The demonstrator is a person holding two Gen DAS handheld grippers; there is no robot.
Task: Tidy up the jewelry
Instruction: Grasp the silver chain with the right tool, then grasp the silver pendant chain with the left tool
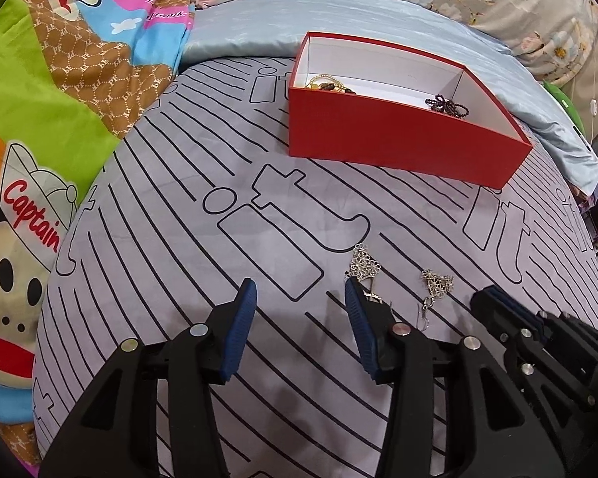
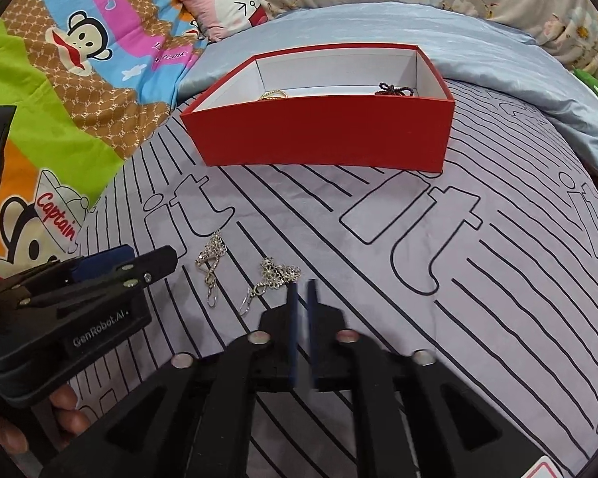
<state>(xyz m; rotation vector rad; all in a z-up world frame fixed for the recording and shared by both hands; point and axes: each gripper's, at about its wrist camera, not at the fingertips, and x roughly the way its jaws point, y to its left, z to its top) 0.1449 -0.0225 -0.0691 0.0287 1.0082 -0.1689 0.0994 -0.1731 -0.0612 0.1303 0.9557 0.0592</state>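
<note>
The left gripper (image 1: 301, 292) stood parted, its ribbed blue pads (image 1: 243, 318) holding nothing, slanted down over the bed. Its right pad touched or overlapped the near end of a silver filigree earring (image 1: 363, 265) lying on the sheet. The right gripper (image 2: 303, 292) was angled down likewise, its thin blue pads nearly together with a narrow gap and nothing visibly between them; its tips sat just beside a second silver earring (image 2: 273, 275). Both lacy metal earrings, hooks toward the cameras, lay on the grey striped sheet (image 1: 179, 219). Farther off stood a red cardboard box (image 1: 378, 139), white inside, holding a gold chain (image 1: 327, 83) and a dark beaded bracelet (image 1: 446, 105).
</note>
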